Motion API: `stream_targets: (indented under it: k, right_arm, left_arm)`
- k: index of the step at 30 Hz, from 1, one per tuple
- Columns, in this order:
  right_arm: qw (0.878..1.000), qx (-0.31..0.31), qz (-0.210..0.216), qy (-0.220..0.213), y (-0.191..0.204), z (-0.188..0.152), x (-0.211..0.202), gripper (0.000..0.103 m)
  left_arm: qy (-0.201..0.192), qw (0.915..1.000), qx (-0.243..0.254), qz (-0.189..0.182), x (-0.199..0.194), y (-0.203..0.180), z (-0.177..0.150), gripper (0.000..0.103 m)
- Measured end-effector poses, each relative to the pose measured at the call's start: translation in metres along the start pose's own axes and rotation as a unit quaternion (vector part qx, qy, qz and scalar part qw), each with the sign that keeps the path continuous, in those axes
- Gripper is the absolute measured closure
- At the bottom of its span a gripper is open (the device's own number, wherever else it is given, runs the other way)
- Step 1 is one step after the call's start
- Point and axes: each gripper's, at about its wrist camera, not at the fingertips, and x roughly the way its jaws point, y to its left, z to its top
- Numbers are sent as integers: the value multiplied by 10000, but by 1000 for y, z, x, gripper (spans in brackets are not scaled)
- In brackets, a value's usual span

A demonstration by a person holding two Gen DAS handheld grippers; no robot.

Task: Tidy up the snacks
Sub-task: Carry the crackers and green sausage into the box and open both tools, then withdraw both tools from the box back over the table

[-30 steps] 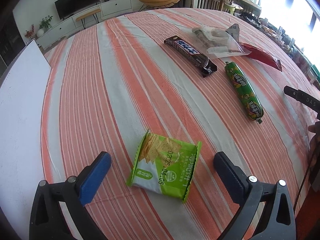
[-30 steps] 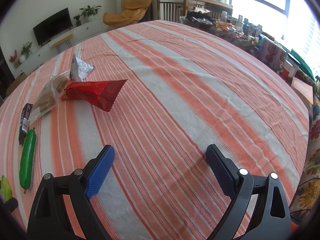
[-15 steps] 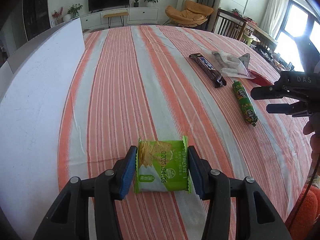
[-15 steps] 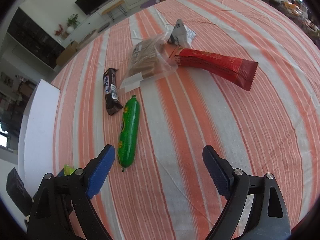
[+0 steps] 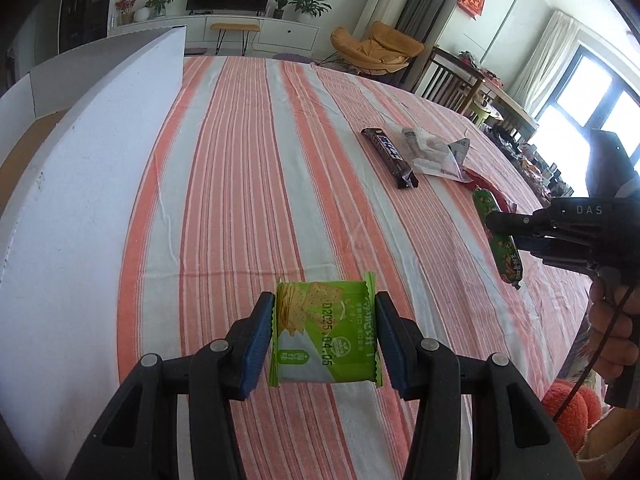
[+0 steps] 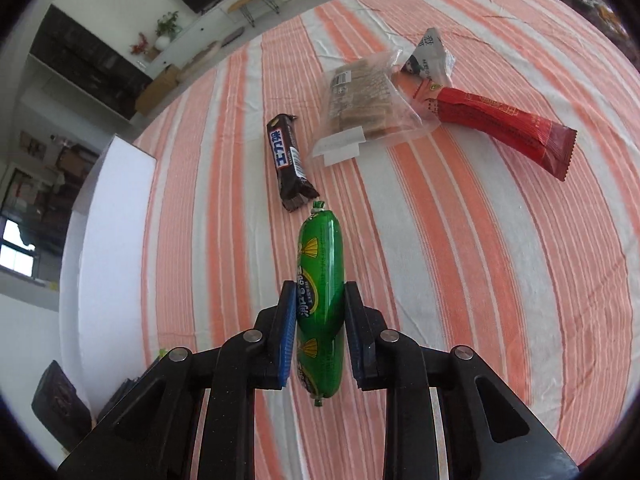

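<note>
1. Two grippers are seen over a striped tablecloth [image 5: 248, 168], each closed on a snack.
2. The green cracker packet [image 5: 325, 340] is clamped between the blue pads of the left gripper [image 5: 325, 342]; the pads are pressed against its two crimped side edges. Whether the packet is lifted off the cloth cannot be told.
3. The green sausage [image 6: 320, 304] is pinched across its lower half by the right gripper [image 6: 320, 336], whose jaws are narrowed to the sausage's width. It is aligned along the fingers, its far tip pointing at the chocolate bar [image 6: 289, 162].
4. The chocolate bar is laid just beyond the sausage's tip, apart from it.
5. A clear bag of biscuits [image 6: 362, 100] is laid to the right of the bar, with a small grey-white packet [image 6: 432, 58] behind it and a long red packet [image 6: 500, 128] partly tucked under its right edge.
6. A white box [image 5: 80, 184] is stood along the cloth's left edge.
7. In the left wrist view, the right gripper [image 5: 516, 232] is seen at the far right with the sausage [image 5: 506, 252] between its fingers.
</note>
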Motion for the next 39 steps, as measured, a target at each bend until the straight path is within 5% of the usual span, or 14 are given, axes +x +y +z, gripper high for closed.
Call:
stream_targets:
  k: [9,15,19,24,25,27,28,29,33,36,39]
  right_arm:
    - [9978,-415,-504,-76,-2,-32,-17,79]
    - [9958,-890,140,-158,47,-39,-40,79]
    - [9831,-1557,954,-129,137,-43,-53,79]
    - [9525,-2541,1672,121,257,-66,-41,79]
    - [9475,-2695,1720,102,274,-70,-35,79]
    - [9403,-2860,1847,-36,299,-78,-24,71]
    - [9403,-2866,1835,-93,304,-79,-20,50]
    - [9408,-2845,1835,-180,304,-79,-20,36]
    - [9424,-2880,1548,-702,263,-77,-28,36]
    - [9496,-2828,676,-1173,195,-71,-28,33]
    - [9539,-2516,-653,-1497,103,-72,-22,32]
  left_arm:
    - [-309,9974,100,-637,-44,-33,13,54]
    - [-931,9918,-140,-868,-127,-4,36,54]
    - [-1409,9894,-297,-203,-188,47,49,54]
    - [-1613,9751,-674,1367,-227,128,44,53]
    - [-1561,9695,-760,1727,-226,145,40,48]
    - [-1388,9601,-1012,2204,-220,176,32,24]
    - [-1301,9551,-1185,2384,-217,188,27,12]
    - [-1226,9511,-1350,2494,-215,197,21,12]
    - [-1192,9572,-1469,2190,-204,192,5,12]
    - [-1218,9710,-1008,1791,-189,147,13,12]
    - [-1182,9868,-395,1031,-173,83,21,10]
